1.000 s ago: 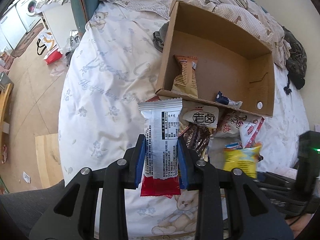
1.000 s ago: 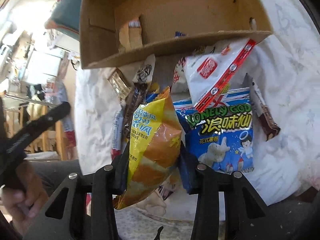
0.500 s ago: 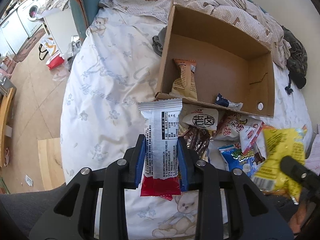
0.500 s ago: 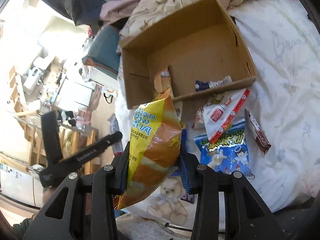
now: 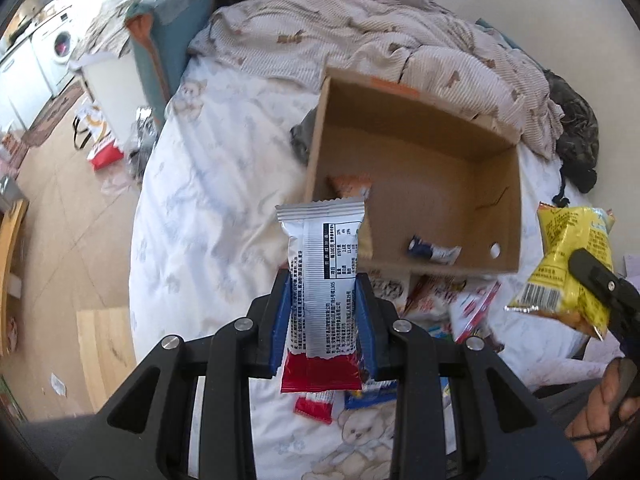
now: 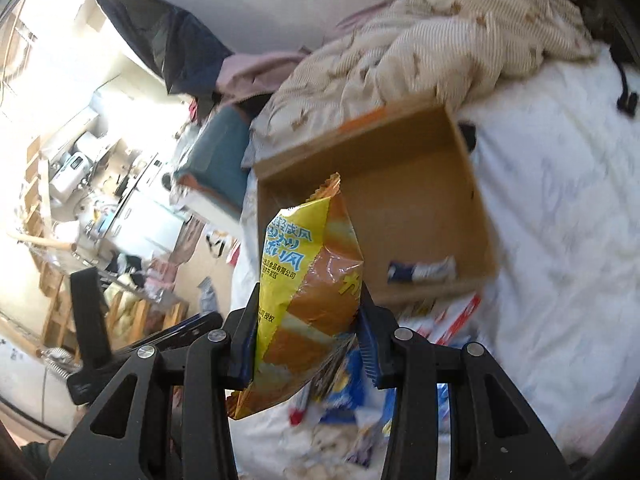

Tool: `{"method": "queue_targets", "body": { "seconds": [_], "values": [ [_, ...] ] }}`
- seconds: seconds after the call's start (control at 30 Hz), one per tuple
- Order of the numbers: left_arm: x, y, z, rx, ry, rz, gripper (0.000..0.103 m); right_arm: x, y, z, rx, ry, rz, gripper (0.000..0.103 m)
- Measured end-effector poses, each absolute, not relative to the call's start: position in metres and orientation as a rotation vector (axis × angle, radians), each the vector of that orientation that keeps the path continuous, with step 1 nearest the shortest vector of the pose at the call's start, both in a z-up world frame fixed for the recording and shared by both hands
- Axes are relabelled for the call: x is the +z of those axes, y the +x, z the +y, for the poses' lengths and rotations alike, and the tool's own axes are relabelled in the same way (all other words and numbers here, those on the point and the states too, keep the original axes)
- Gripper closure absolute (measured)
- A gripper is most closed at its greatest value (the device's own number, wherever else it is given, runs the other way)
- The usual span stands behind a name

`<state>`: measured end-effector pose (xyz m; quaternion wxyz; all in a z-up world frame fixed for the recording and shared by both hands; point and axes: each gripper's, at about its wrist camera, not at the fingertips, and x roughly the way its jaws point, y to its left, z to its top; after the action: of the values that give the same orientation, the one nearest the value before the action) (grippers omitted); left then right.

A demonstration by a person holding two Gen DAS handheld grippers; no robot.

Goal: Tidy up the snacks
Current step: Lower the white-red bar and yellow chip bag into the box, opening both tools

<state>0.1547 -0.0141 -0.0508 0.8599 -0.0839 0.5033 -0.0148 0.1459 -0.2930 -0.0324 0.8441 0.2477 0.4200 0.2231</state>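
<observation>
While the left gripper (image 5: 323,312) clamps a silver-and-red snack packet (image 5: 323,292) upright, the right gripper (image 6: 306,336) pinches a yellow chip bag (image 6: 308,292). Both hang above the bed (image 5: 208,208), the open cardboard box (image 5: 424,184) at 1 o'clock of the left gripper, loose snacks (image 5: 444,300) heaped against its near wall.

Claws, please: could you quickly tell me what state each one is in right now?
Left claw: closed on the silver-and-red snack packet.
Right claw: closed on the yellow-and-orange snack bag.
</observation>
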Motion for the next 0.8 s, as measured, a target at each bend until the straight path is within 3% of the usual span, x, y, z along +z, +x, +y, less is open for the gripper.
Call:
{"method": "queue_targets", "body": {
  "seconds": [0.4,0.8],
  "values": [
    [-0.030,0.221,-0.054,-0.073,-0.025,0.961,0.076,-0.032,0.206,-0.320,0.355,0.484,0.875,0.060],
    [-0.076,0.248,-0.062,-0.083,0.006,0.966,0.076,-0.072,0.242,-0.300,0.279,0.307,1.016,0.060]
  ]
}}
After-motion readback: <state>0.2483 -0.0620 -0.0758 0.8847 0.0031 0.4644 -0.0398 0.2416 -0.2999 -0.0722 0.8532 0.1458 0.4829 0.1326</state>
